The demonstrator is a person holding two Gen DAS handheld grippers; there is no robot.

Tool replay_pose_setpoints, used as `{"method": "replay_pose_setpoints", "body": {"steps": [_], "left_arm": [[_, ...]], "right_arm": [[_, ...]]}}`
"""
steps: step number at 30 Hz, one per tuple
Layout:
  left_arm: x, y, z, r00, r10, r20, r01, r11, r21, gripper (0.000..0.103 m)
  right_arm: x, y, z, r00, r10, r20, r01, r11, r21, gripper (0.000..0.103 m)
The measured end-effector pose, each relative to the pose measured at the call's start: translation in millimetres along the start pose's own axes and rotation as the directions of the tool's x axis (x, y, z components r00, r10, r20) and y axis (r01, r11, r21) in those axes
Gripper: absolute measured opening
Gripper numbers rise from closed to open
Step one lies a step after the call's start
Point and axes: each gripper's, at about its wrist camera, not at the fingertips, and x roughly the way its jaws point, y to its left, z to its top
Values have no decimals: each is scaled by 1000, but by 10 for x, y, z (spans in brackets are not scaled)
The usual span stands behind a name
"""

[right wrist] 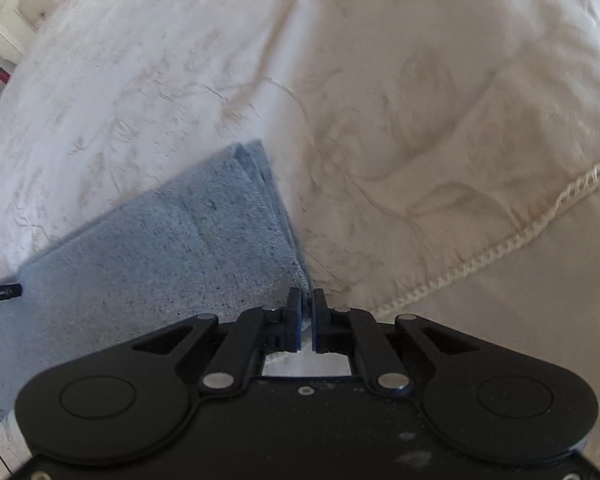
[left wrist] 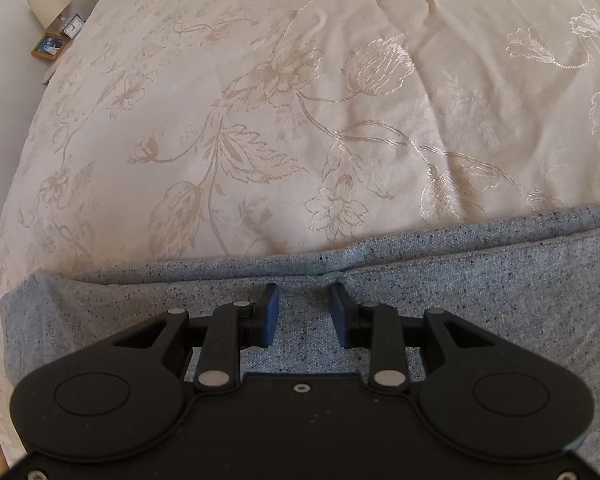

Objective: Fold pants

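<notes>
1. The pants [left wrist: 440, 300], of speckled grey-blue cloth, are laid flat on the floral cream bedspread [left wrist: 260, 100], already doubled lengthwise, with layered edges seen at the far corner in the right wrist view.
2. The left gripper [left wrist: 304, 312] is held over the cloth with its jaws apart; fabric is seen between them, but nothing is pinched.
3. The right gripper [right wrist: 307, 316] is nearly closed at the right-hand edge of the pants [right wrist: 160, 248]; a thin edge of cloth appears to be caught between the pads, though this is blurred.
4. The step in hand is judged to be the taking of grips for a crosswise fold.
5. Next, a firm pinch by the left gripper is called for, then an even lift of both grips.
</notes>
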Motion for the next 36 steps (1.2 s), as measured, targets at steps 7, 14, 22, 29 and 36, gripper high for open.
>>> {"method": "replay_pose_setpoints", "body": {"steps": [7,14,22,29,36], "left_arm": [[-250,331,-71,999,-6,54,9,999,-50,41],[-291,650,-257,1000,5,30,-1,991,-135,41],[-329,932,-530,999,31,12,-28,984,-177,41],[-247,1302,-624,997,77,-1,-75,962,-264,41],[89,1531,-567,998,70,-10,-70,967,-243,41]], "right_arm": [[-427,399,31,978,24,206,-3,995,-101,22],[-104,537,456,972,35,232,-17,996,-82,27],[228,499,686,974,199,108,-197,980,-35,4],[314,453,841,984,66,165,-74,996,45,4],[370,562,647,976,-54,212,52,999,17,4]]}}
